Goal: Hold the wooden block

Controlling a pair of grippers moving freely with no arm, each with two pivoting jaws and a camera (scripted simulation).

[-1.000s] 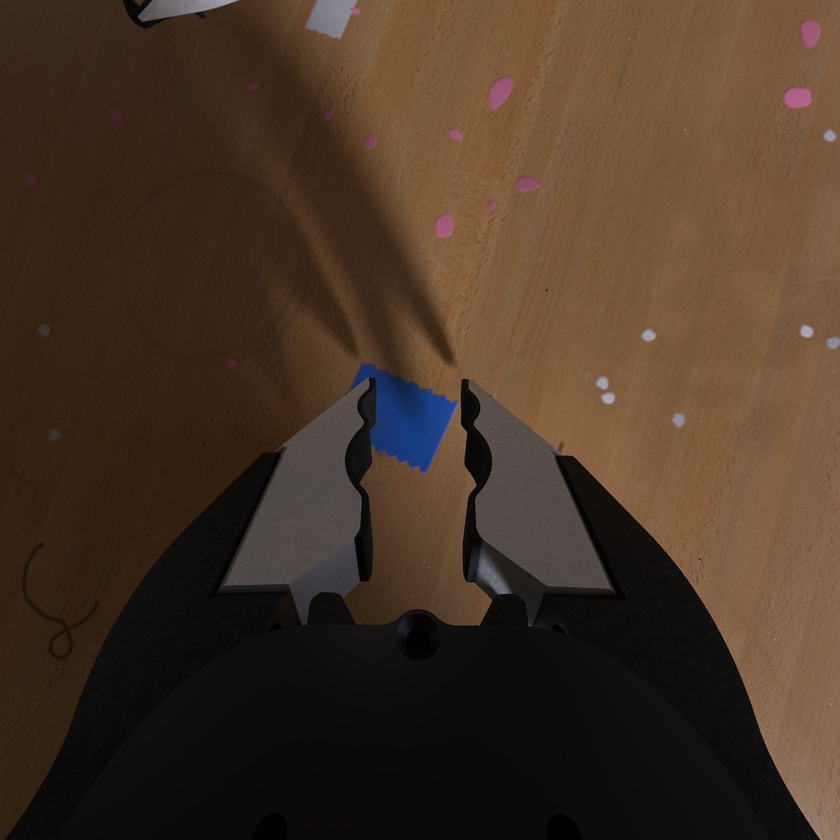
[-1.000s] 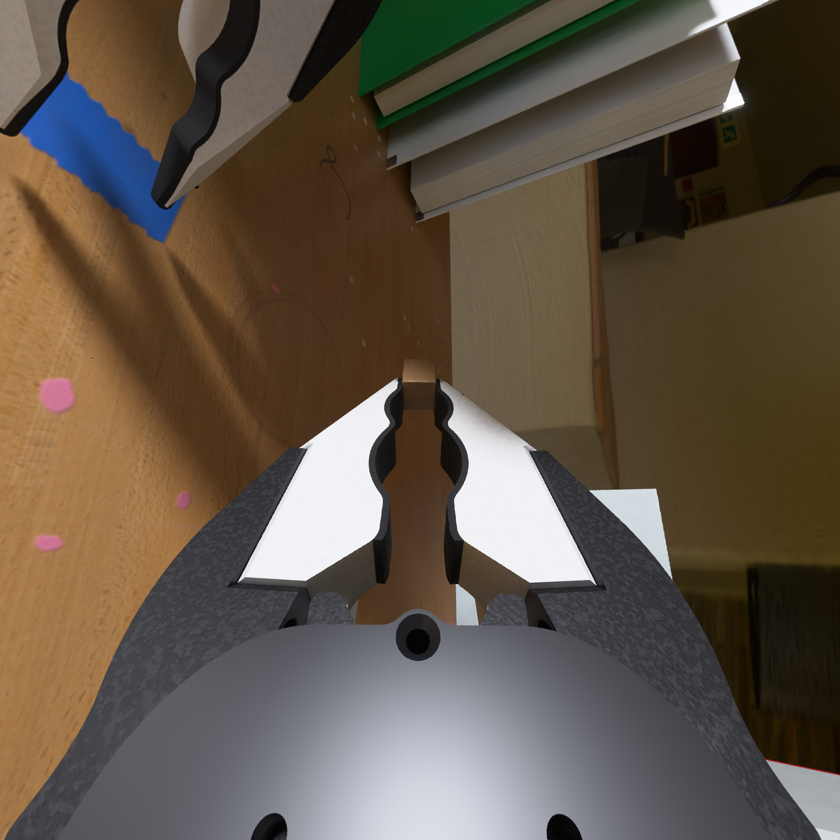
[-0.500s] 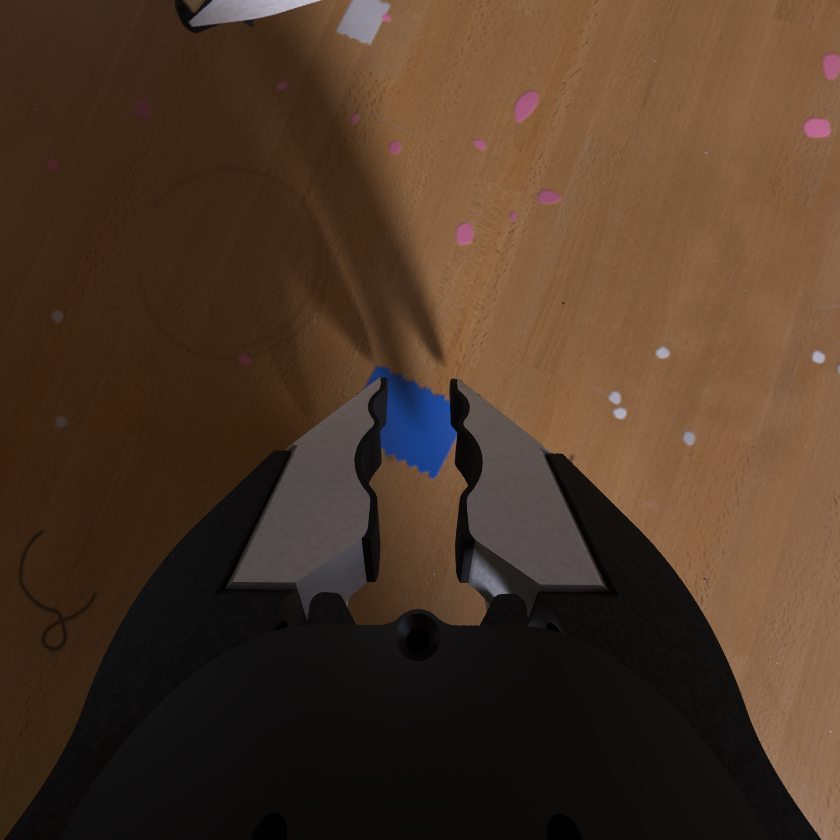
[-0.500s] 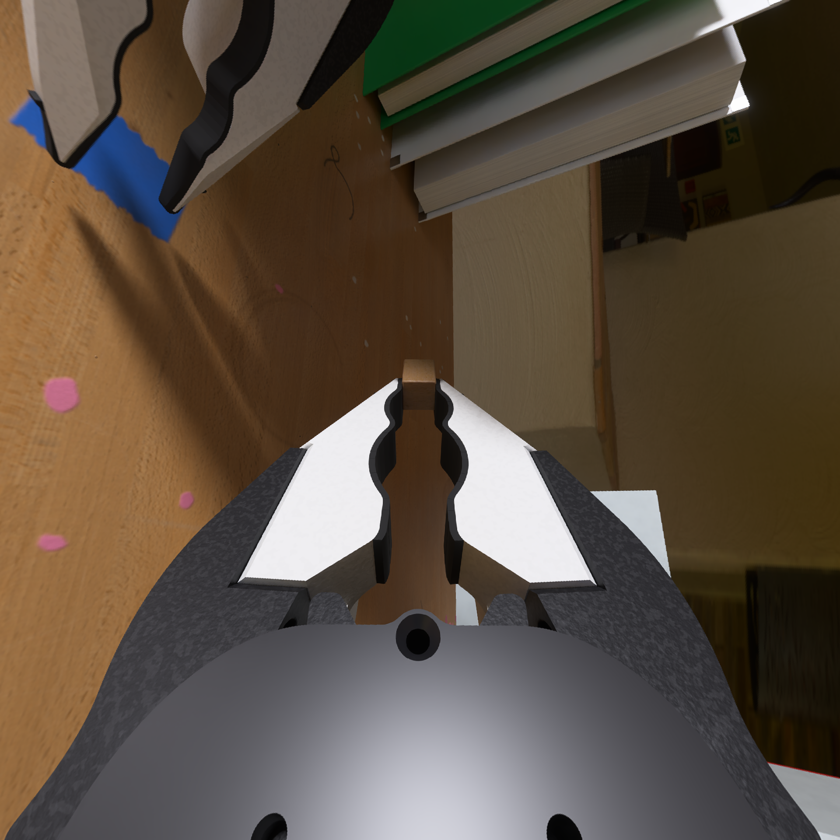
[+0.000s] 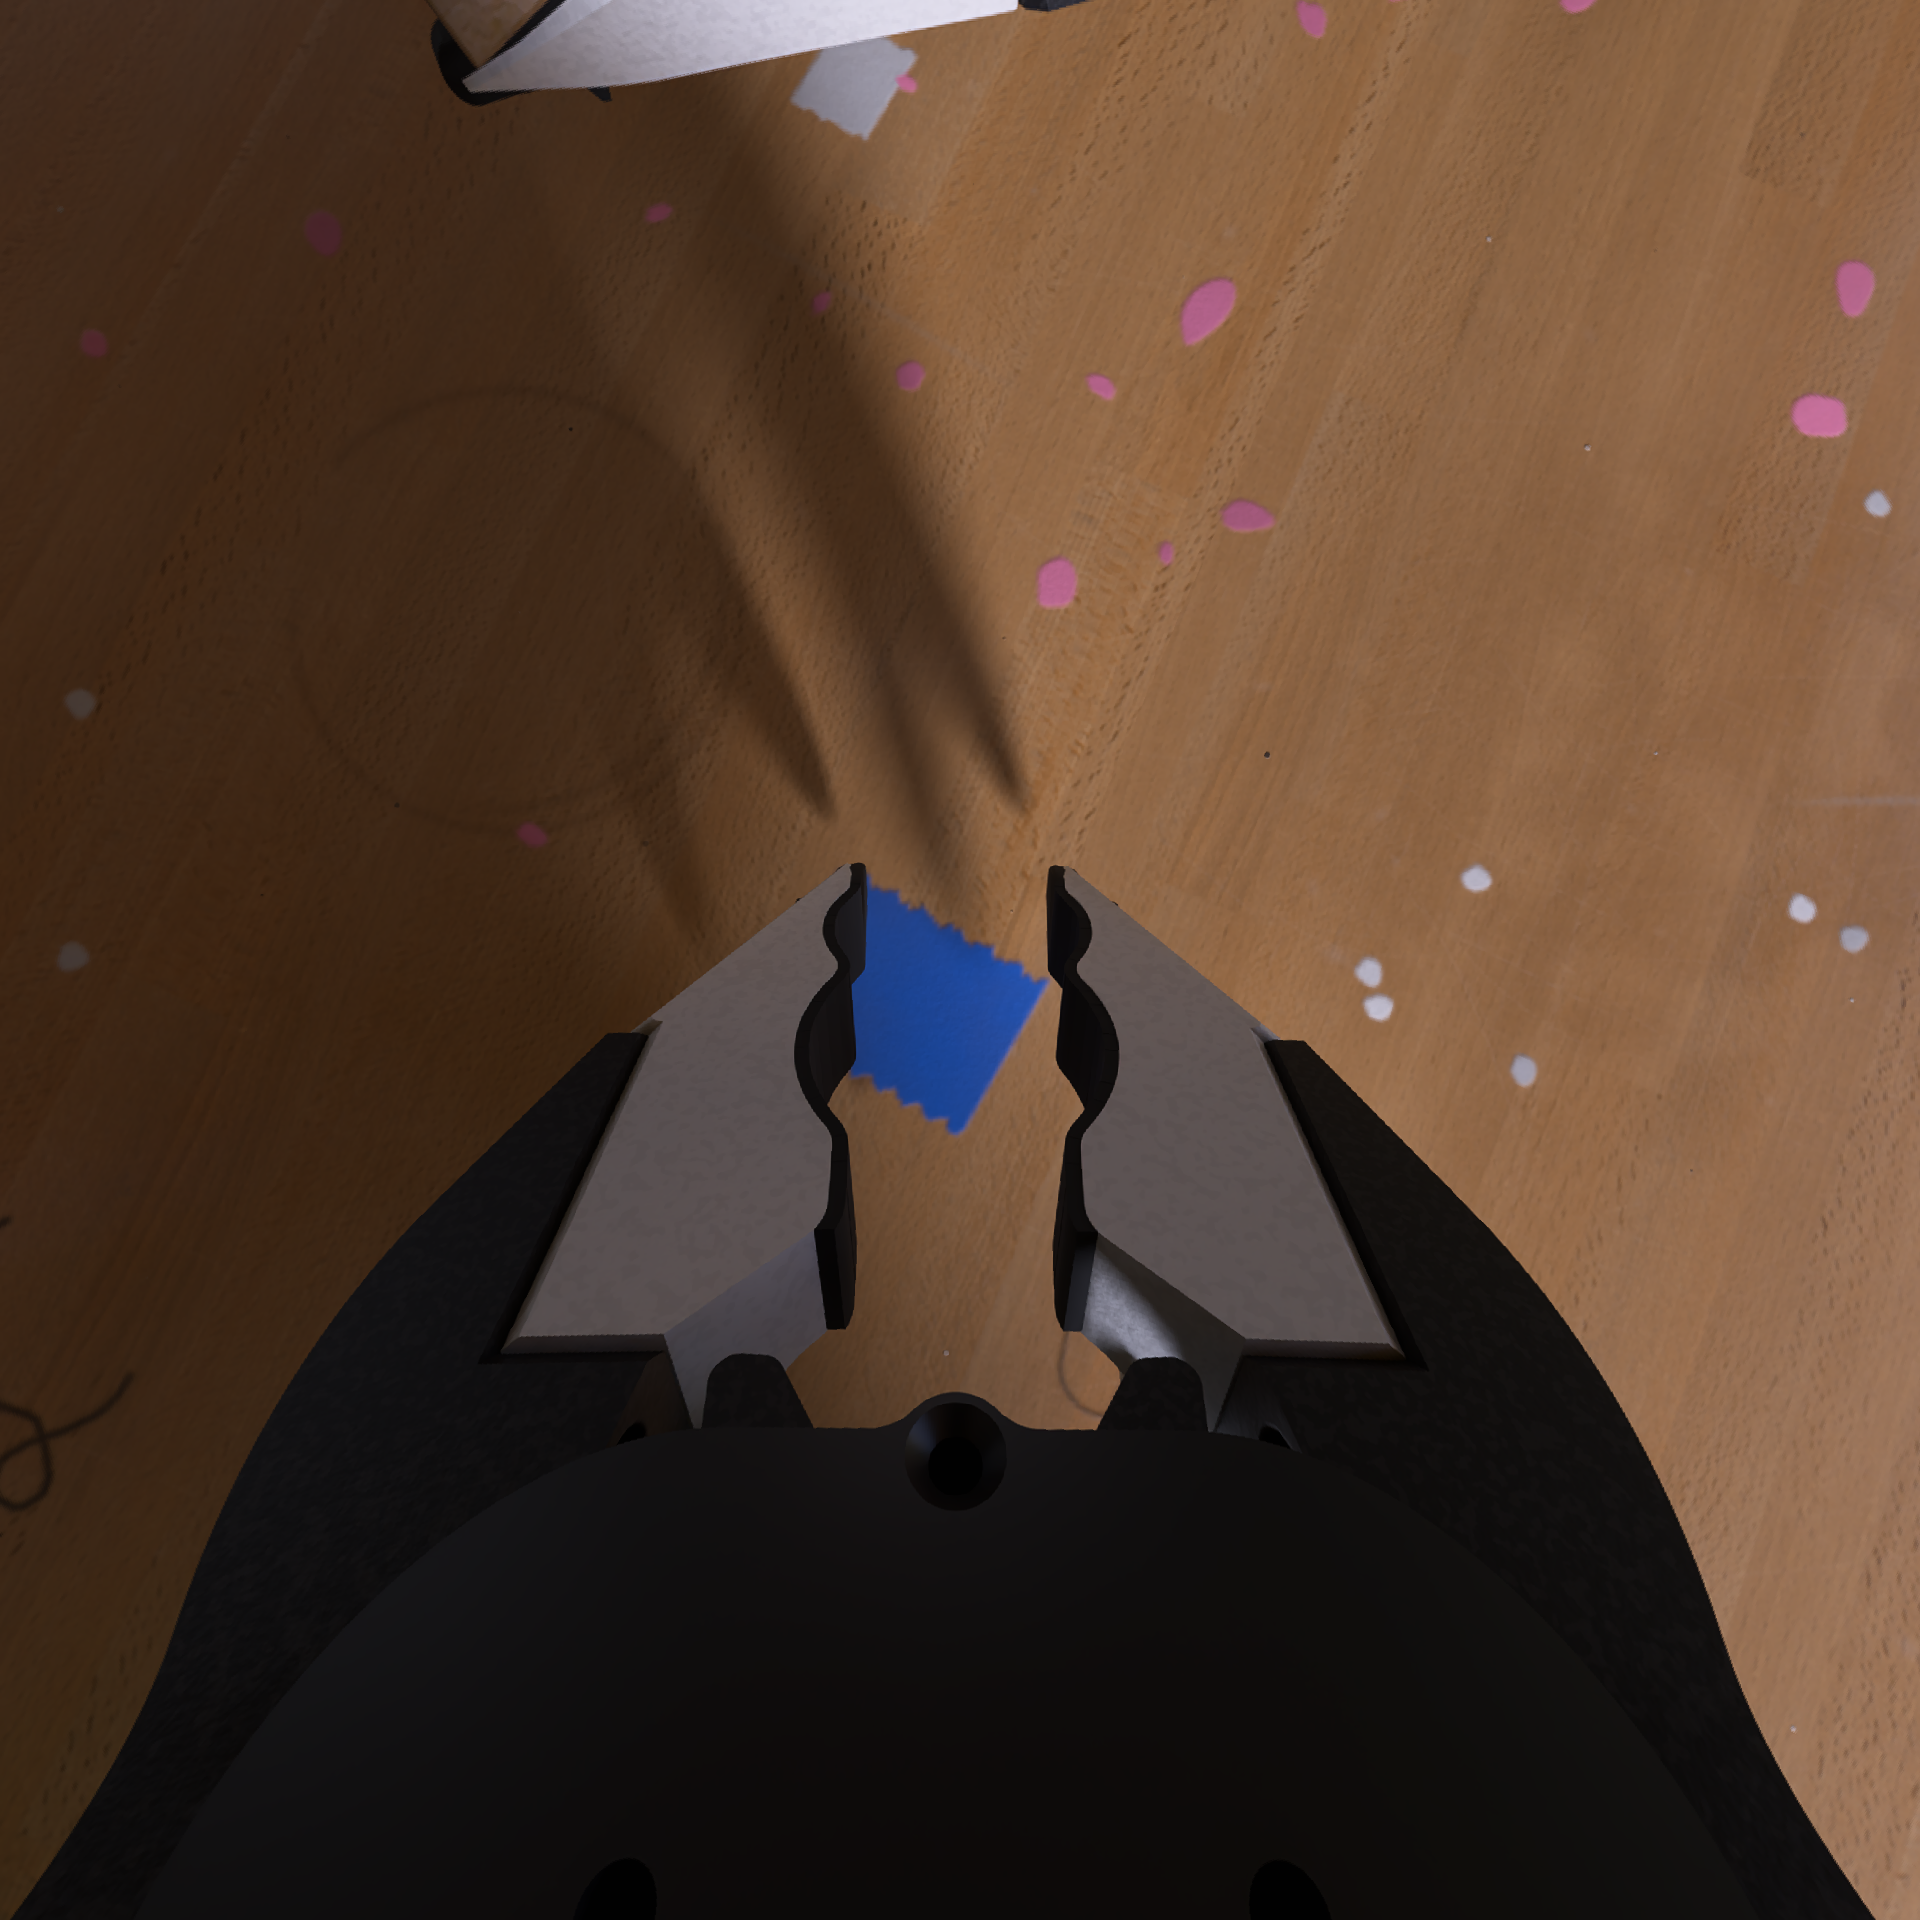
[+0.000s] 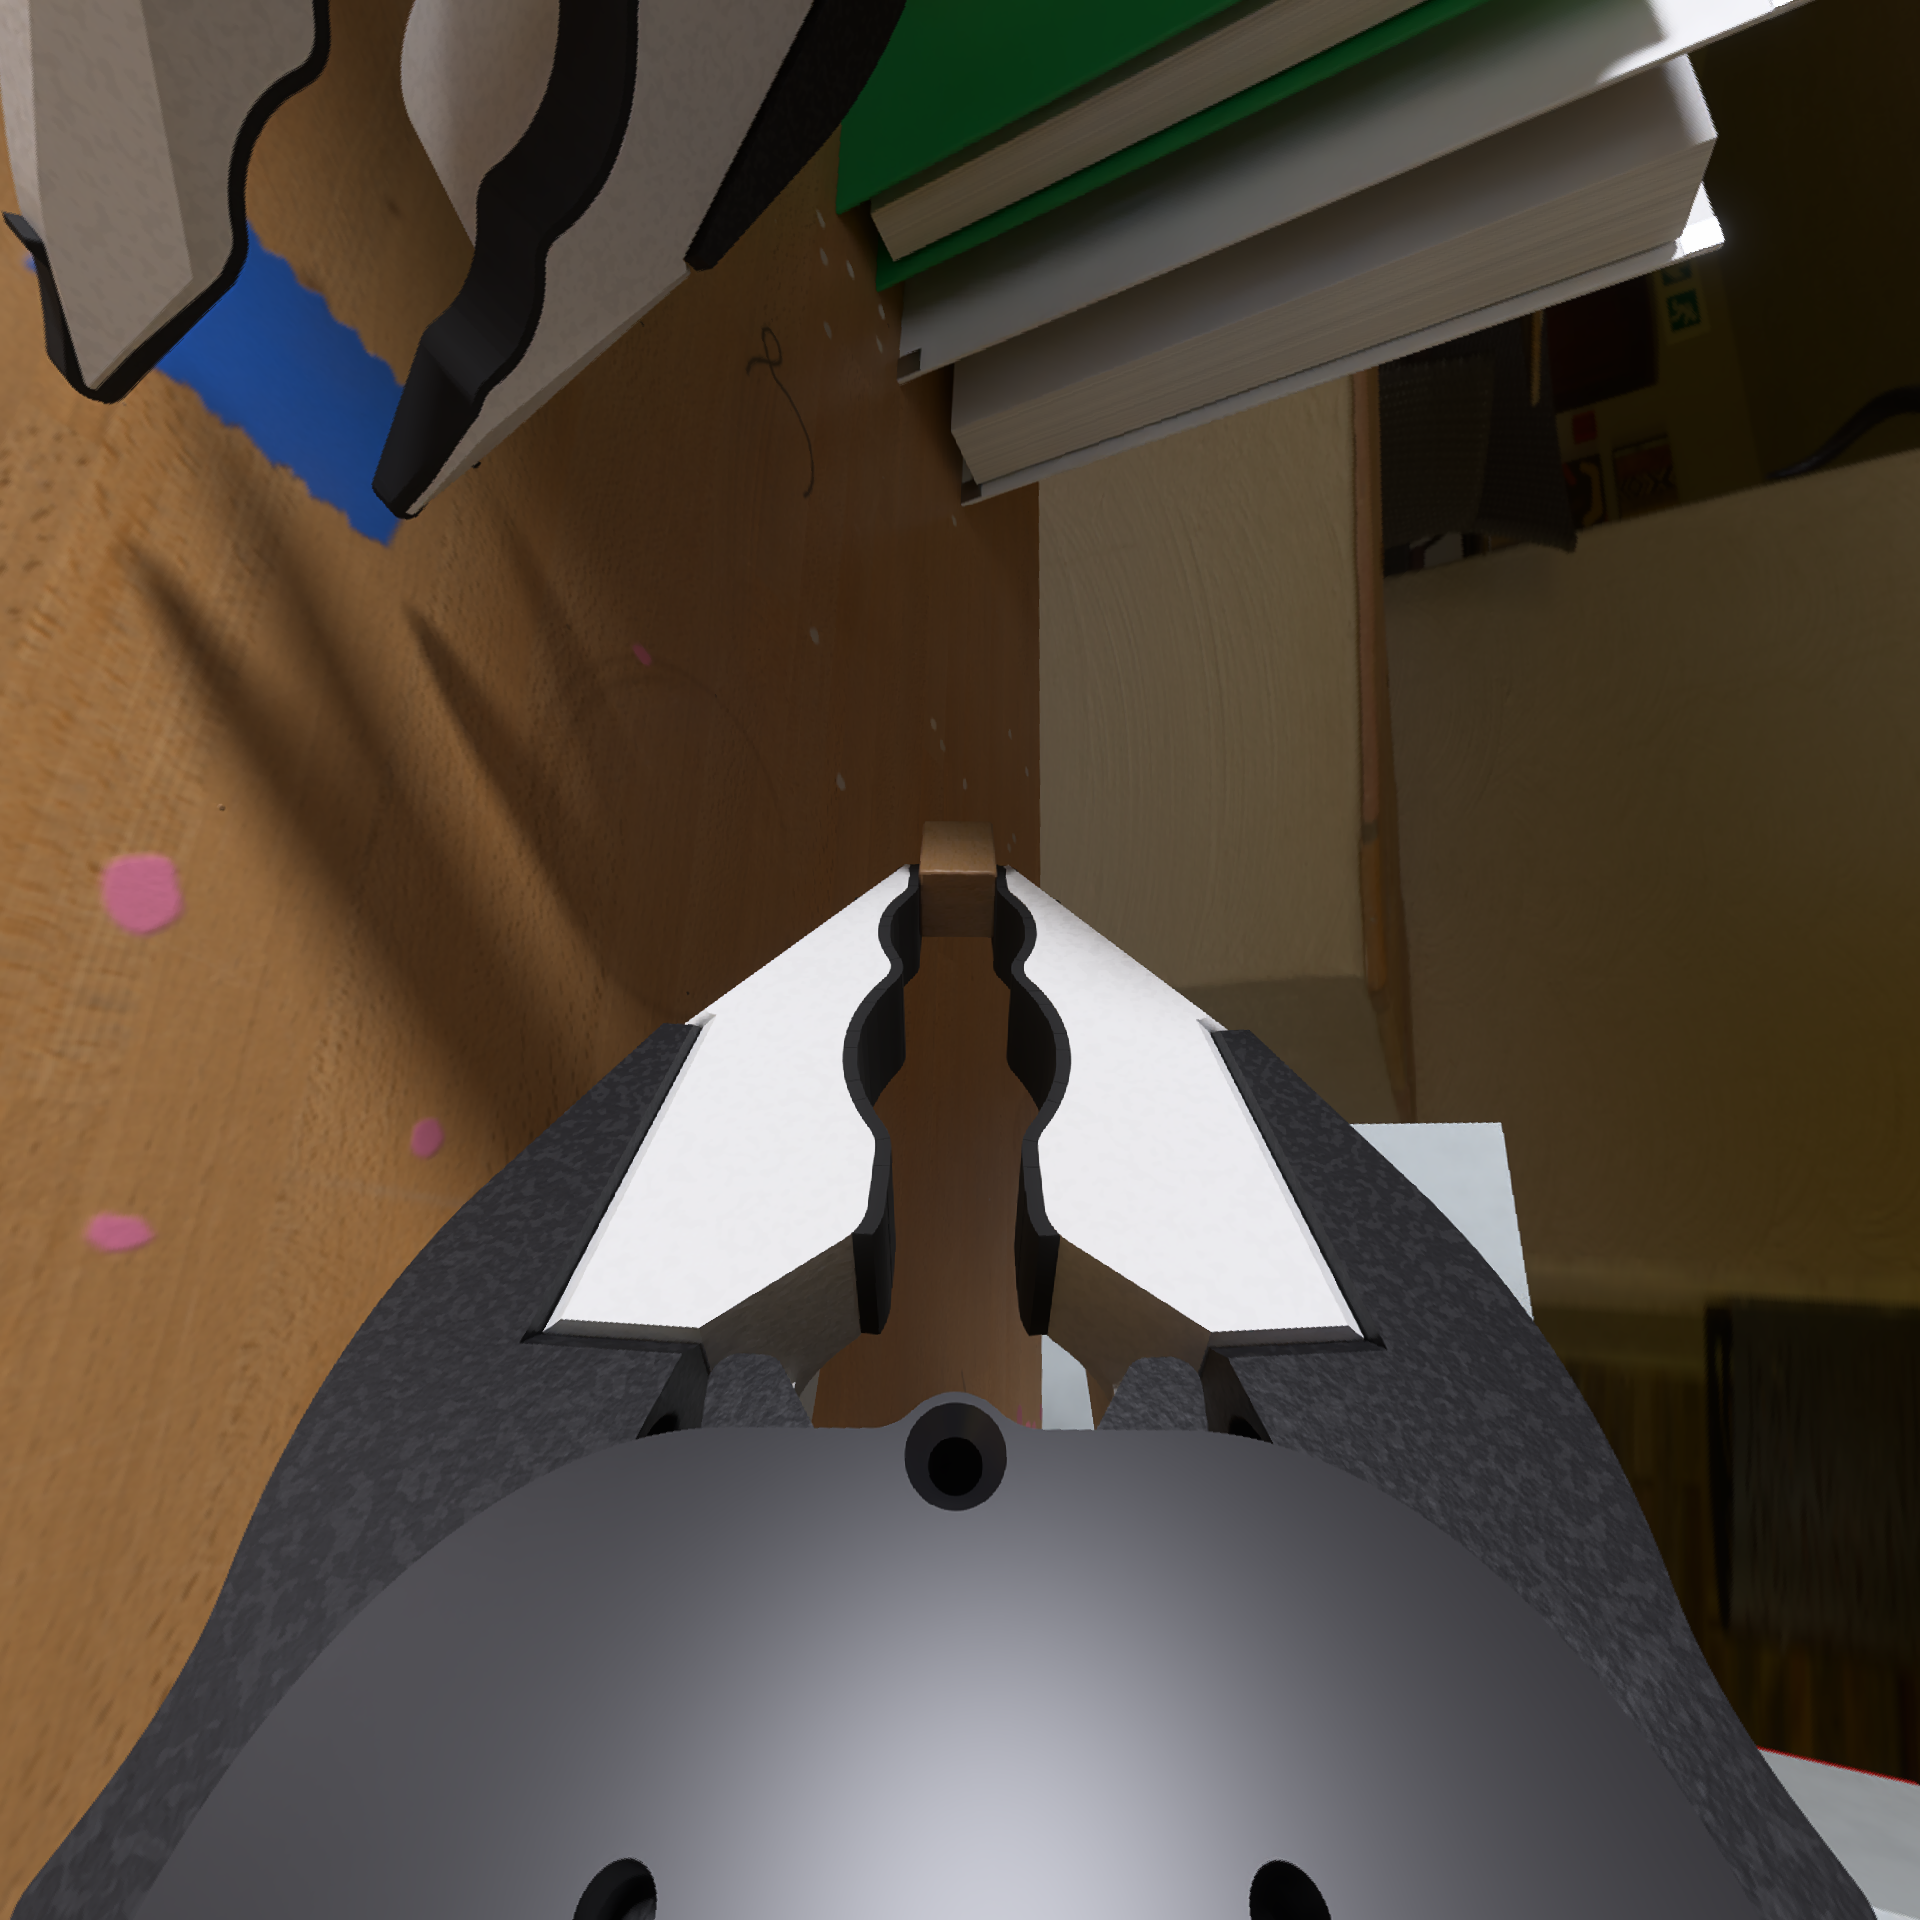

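My right gripper (image 6: 956, 896) is shut on a small brown wooden block (image 6: 956, 883), pinched between its fingertips and held above the edge of the wooden table (image 6: 623, 935). My left gripper (image 5: 954, 883) is open and empty, pointing down at the table just over a blue piece of tape (image 5: 935, 1023). The left gripper also shows at the top left of the right wrist view (image 6: 249, 447), over the same blue tape (image 6: 301, 384). A white finger of the right gripper (image 5: 727, 42) shows at the top of the left wrist view.
A stack of green and white books (image 6: 1247, 208) lies on the table past the left gripper. The table's edge (image 6: 1034, 675) runs beside the block. A white tape scrap (image 5: 847, 94), pink and white spots and a black thread (image 5: 42, 1444) lie on the table.
The left gripper's jaws narrowed, then widened again. It has shifted a little over the blue tape, nearer the right gripper. The right gripper has kept still with the block.
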